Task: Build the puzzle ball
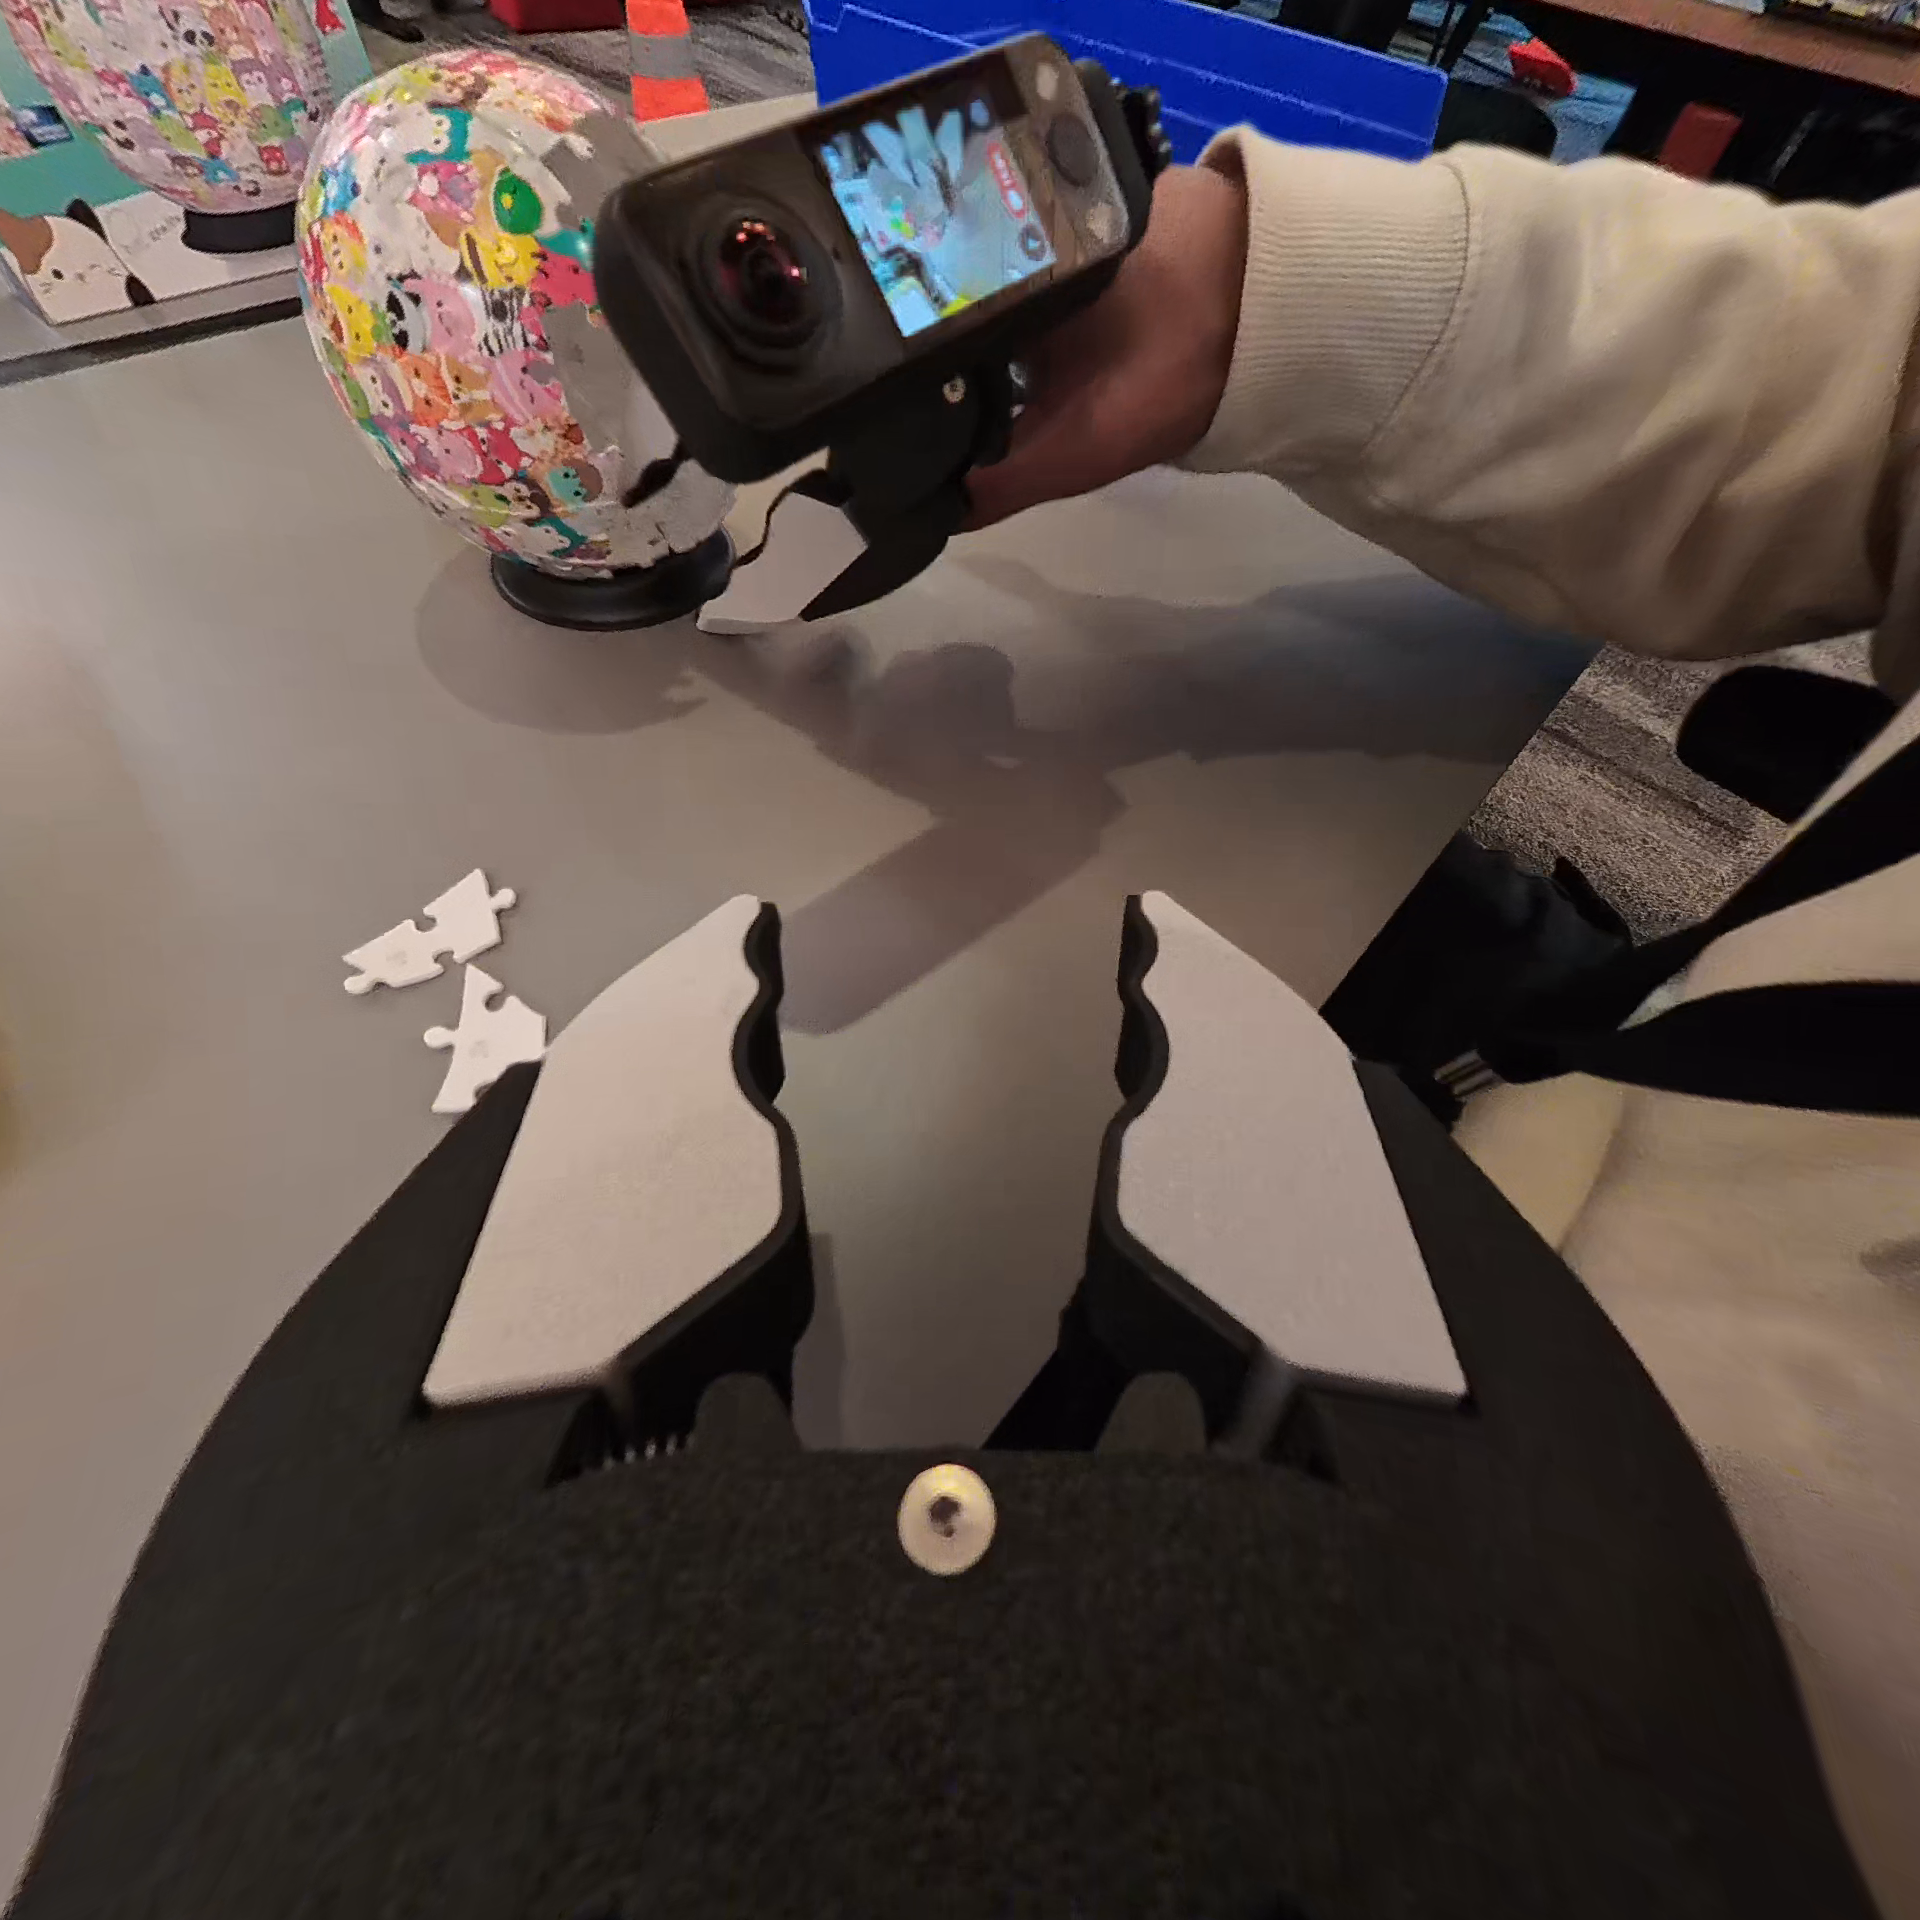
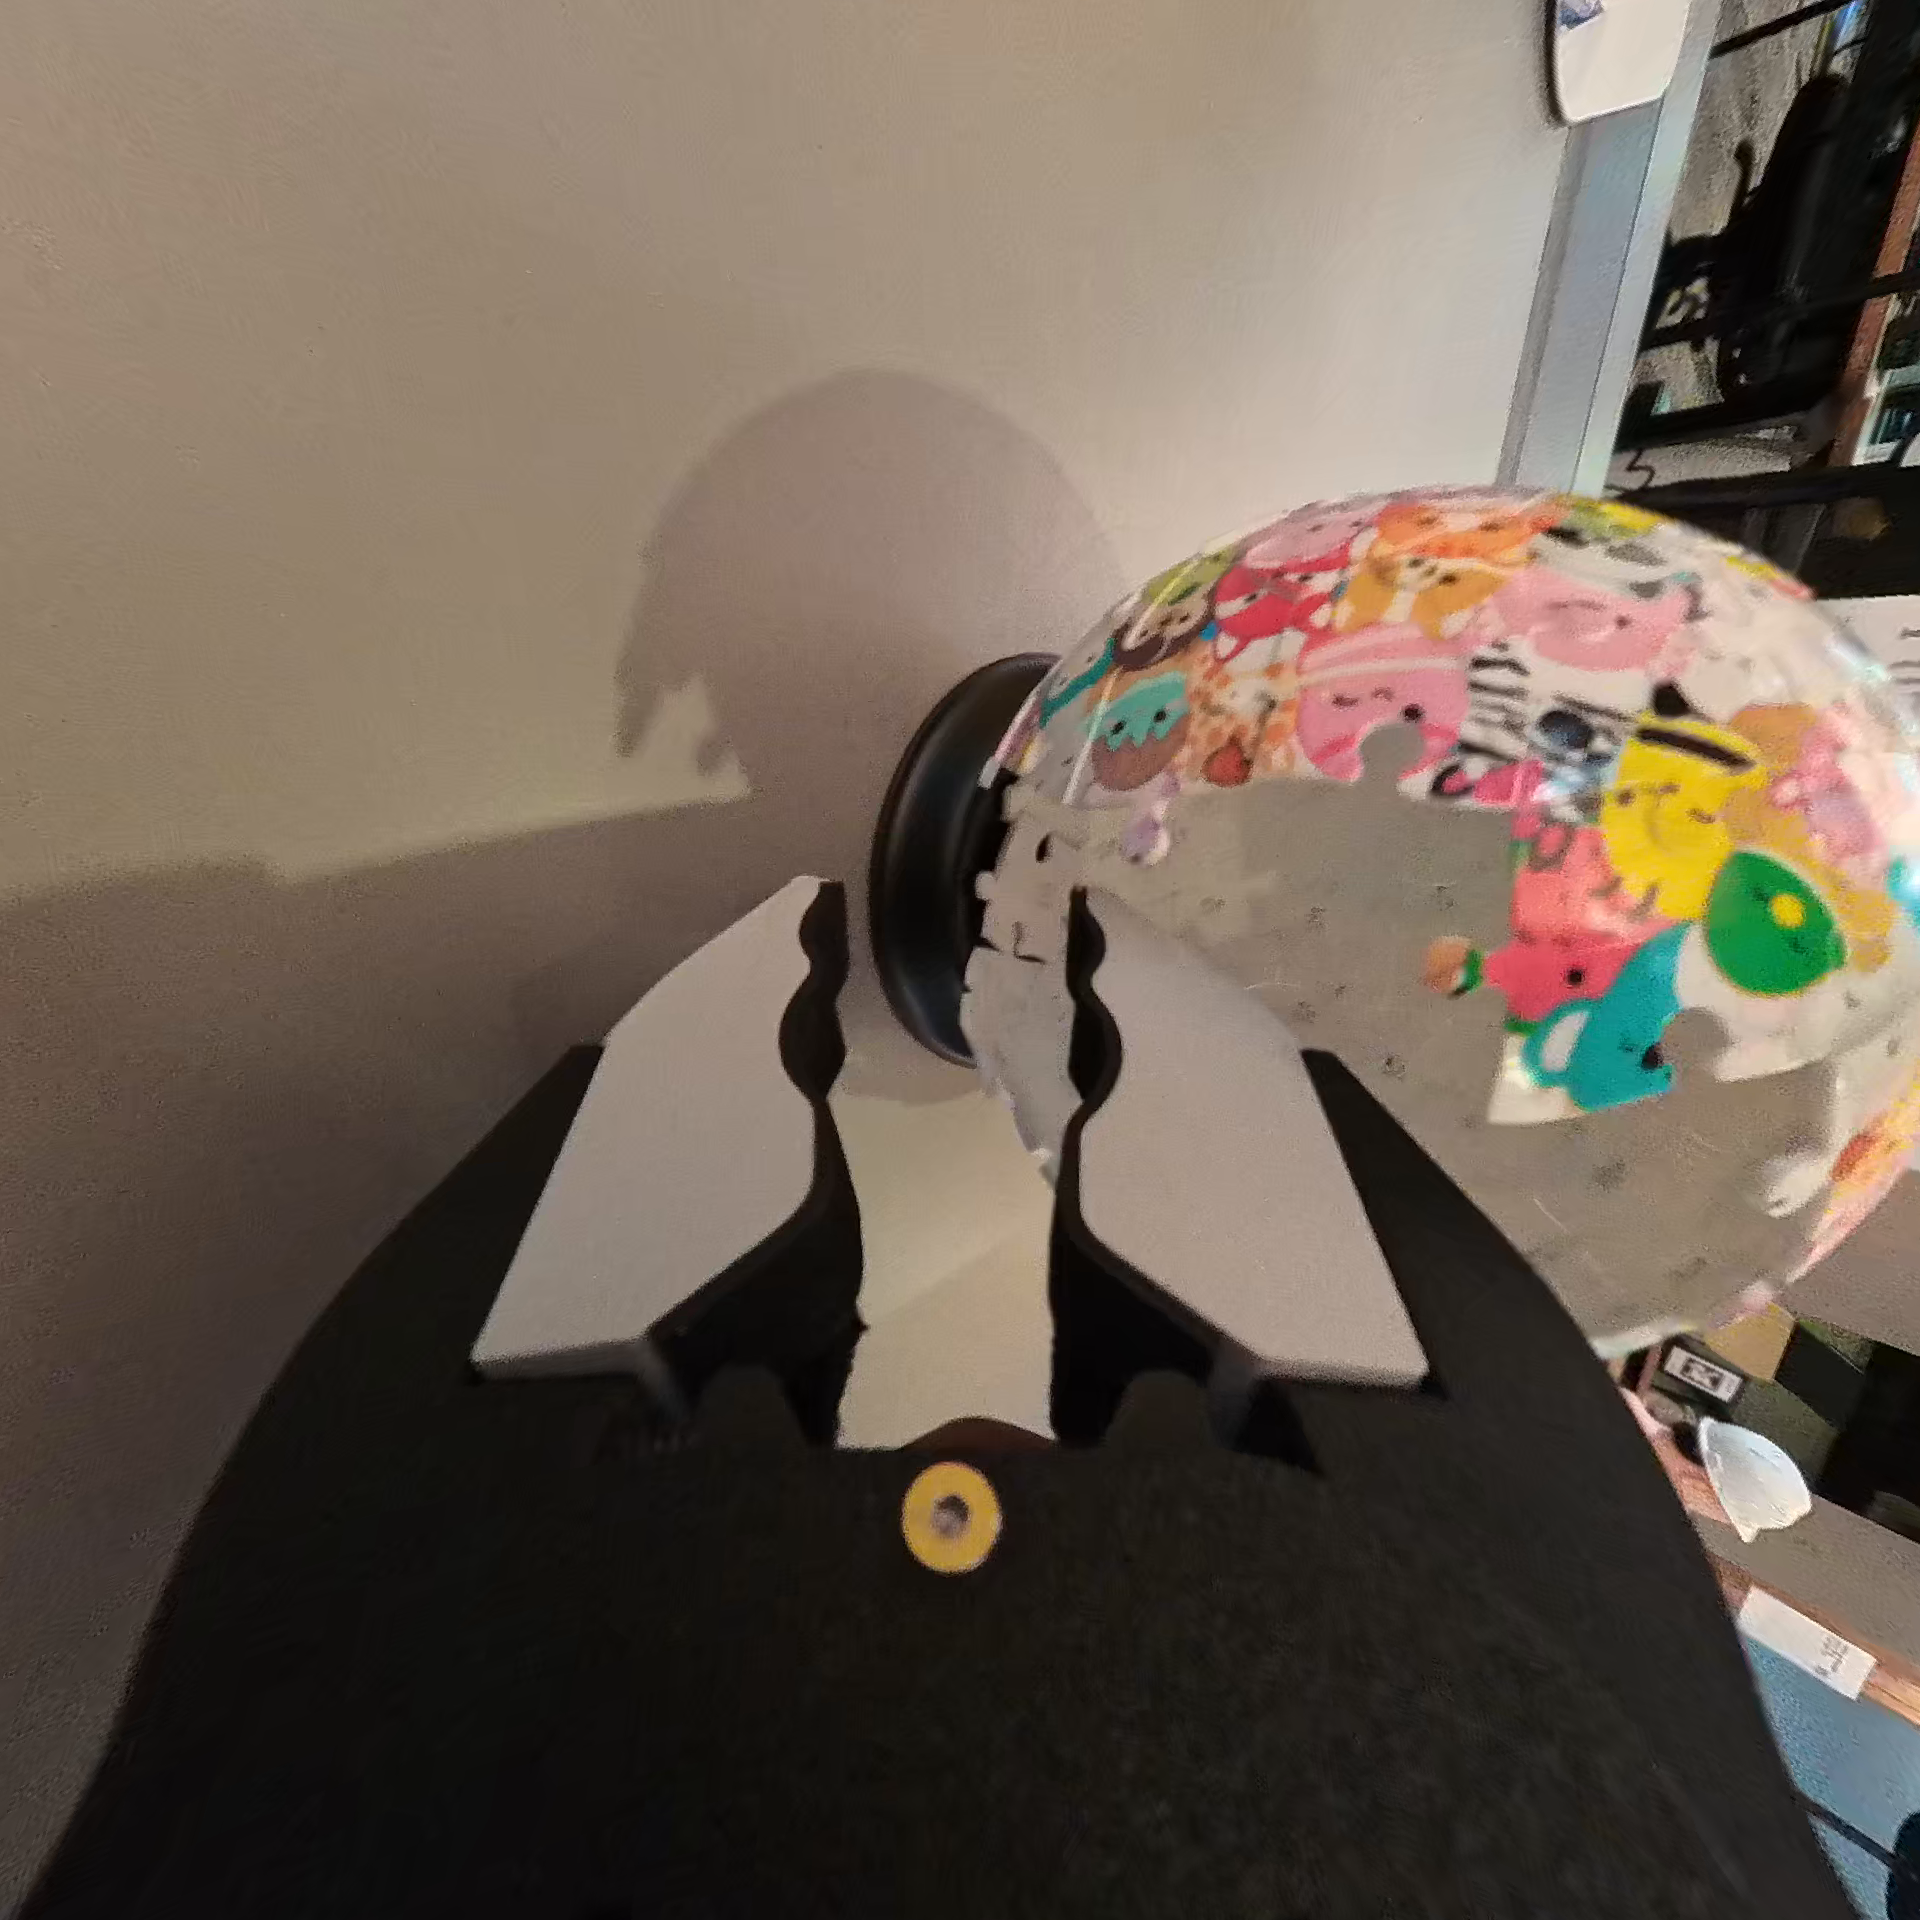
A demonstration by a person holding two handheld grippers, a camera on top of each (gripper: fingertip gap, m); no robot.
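The puzzle ball [image 1: 447, 343] is a colourful cartoon-printed sphere with grey unfilled patches. It stands on a black ring stand [image 1: 613, 587] at the far left of the grey table [image 1: 312, 727]. My right gripper [image 1: 769, 613] is tilted down with its tips at the stand's right side. In the right wrist view it [image 2: 951, 914] is open and empty, with its tips beside the stand [image 2: 925, 862] and the ball's [image 2: 1507, 831] grey lower part. My left gripper [image 1: 951, 914] is open and empty above the near table. White face-down puzzle pieces [image 1: 431, 930] lie left of it.
The puzzle's box [image 1: 135, 135] stands behind the ball at the far left. An orange cone [image 1: 665, 62] and a blue bin [image 1: 1143, 62] are beyond the table. A person's cream sleeve [image 1: 1507, 416] reaches in from the right. The table edge [image 1: 1507, 790] runs along the right. My right fingertips sit around 25 centimetres from my left ones.
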